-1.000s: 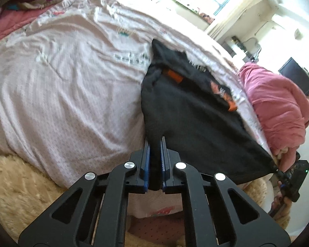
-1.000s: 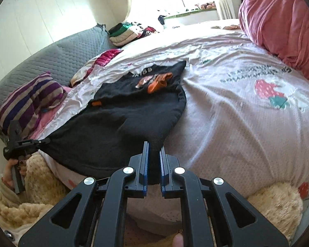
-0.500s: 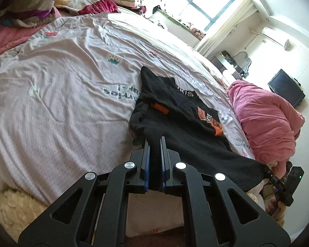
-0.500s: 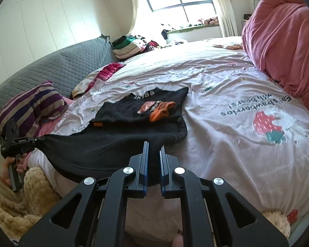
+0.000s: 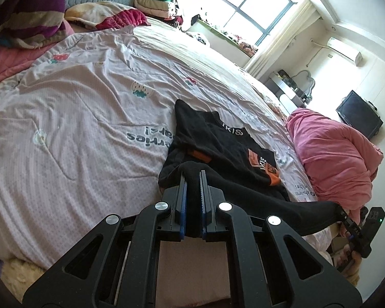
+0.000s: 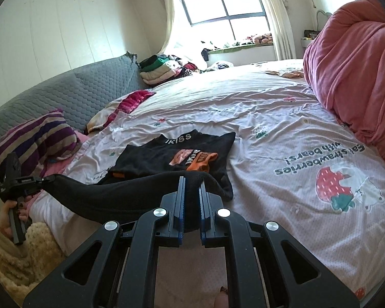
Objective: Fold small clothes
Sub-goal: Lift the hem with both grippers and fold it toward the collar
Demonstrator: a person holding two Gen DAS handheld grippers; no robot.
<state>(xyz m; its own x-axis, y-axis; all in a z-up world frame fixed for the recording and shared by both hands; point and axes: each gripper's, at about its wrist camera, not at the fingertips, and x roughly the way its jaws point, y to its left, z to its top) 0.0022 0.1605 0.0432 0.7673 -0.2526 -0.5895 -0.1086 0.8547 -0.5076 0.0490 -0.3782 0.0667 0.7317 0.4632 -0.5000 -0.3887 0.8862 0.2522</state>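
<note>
Presently, no containers are in view. The black shirt [image 5: 225, 151] lies on the strawberry-print bedsheet [image 5: 77, 128], its near hem raised off the bed. Left gripper [image 5: 191, 179] is clamped tight on one hem corner; right gripper [image 6: 191, 187] is clamped on the other, hem taut between them. Only the left wrist view shows a dark monitor [image 5: 359, 114]; only the right shows the grey quilted headboard [image 6: 71, 95].

Black garment [image 5: 218, 143] with orange print and white lettering, far part flat on bed, near hem lifted taut
</note>
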